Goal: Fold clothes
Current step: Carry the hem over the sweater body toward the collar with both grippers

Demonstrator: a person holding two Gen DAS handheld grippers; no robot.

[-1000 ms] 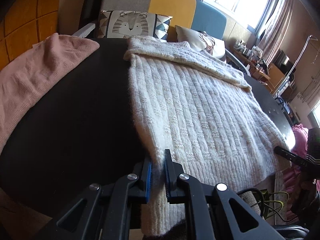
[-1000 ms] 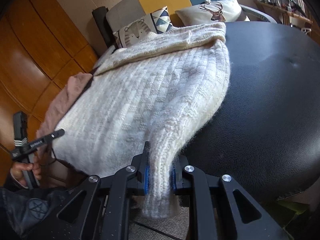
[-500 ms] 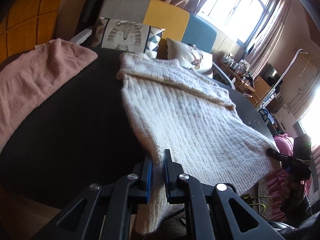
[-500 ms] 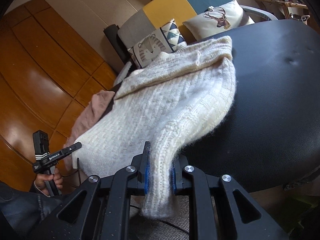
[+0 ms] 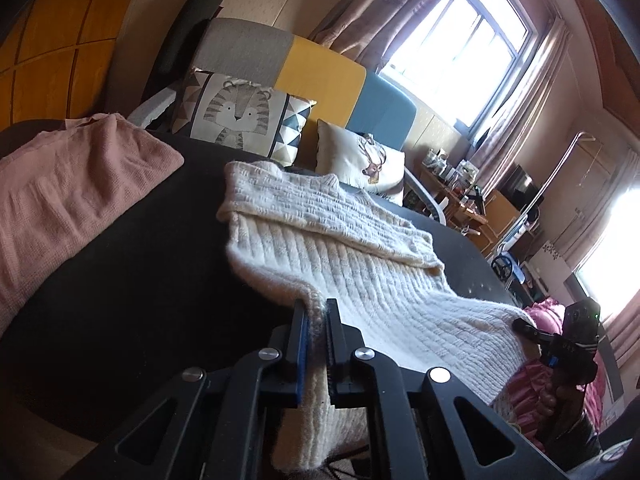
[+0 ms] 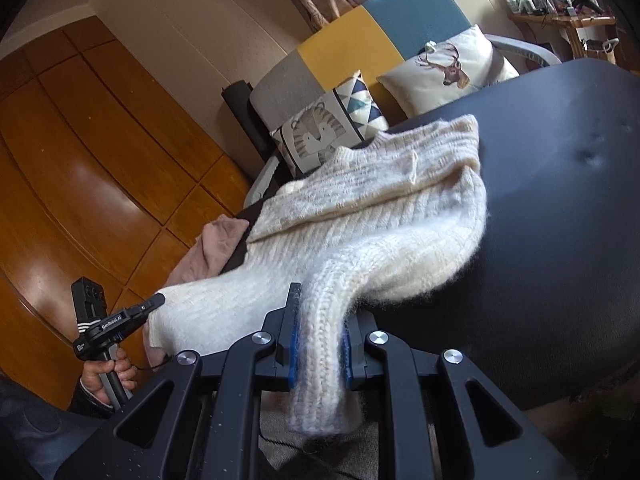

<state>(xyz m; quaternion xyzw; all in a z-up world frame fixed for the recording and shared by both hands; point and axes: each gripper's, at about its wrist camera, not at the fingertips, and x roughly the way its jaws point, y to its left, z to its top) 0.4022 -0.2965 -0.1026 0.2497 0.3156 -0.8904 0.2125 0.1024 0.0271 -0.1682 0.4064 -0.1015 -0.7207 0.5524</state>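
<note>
The left gripper (image 5: pixel 315 320) is pinching one bottom corner of the cream knit sweater (image 5: pixel 360 276), and the right gripper (image 6: pixel 320 320) is clamping the other corner. The hem is hanging lifted between them, while the sweater's upper part is lying on the black table (image 5: pixel 140 280), near a pink garment (image 5: pixel 60 200).

A sunlit living room seen across a dark table.

We see a black table (image 5: pixel 132 264) filling the foreground. At 12 o'clock stands a sofa (image 5: pixel 320 68) in grey, yellow and blue panels, with a tiger cushion (image 5: pixel 236 114) and a deer cushion (image 5: pixel 366 162). At 1 o'clock a bright curtained window (image 5: pixel 460 40); at 10 o'clock, orange wood wall panels (image 6: pixel 80 160); at 3 o'clock, a cluttered wooden side table (image 5: pixel 464 196).
</note>
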